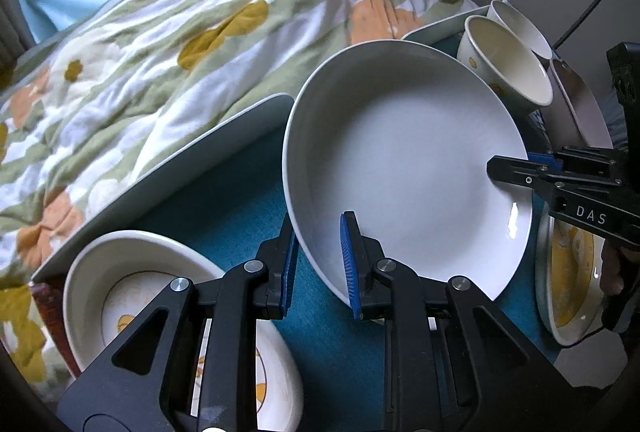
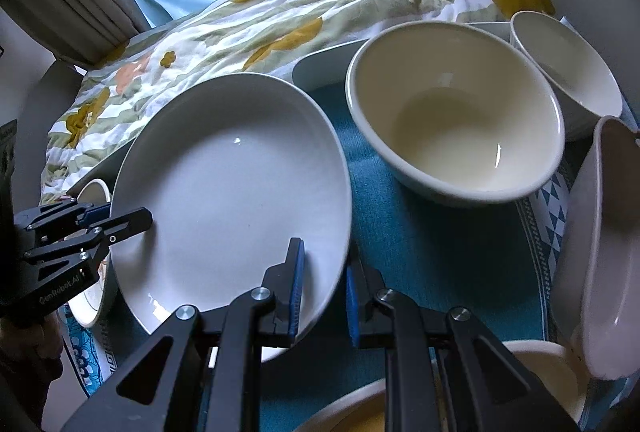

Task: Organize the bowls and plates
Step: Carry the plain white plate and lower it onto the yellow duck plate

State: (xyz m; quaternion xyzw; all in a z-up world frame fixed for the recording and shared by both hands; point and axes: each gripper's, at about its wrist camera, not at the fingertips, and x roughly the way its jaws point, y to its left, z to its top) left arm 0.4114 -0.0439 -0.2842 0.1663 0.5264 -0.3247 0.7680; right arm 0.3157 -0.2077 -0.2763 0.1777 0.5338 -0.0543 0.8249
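Glazed, slippery, breakable white plate [image 1: 404, 160] sits pinched at opposite rims by left gripper [image 1: 320, 264] and right gripper [image 2: 326, 296] fingers, nearly closed.

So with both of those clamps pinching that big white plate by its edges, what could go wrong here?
The white plate is tilted, held only at its rim by the left gripper and the right gripper; it could slip and fall. Dishes crowd it: a cream bowl just beyond and a flower-patterned dish close by, so a swing might knock or chip them.
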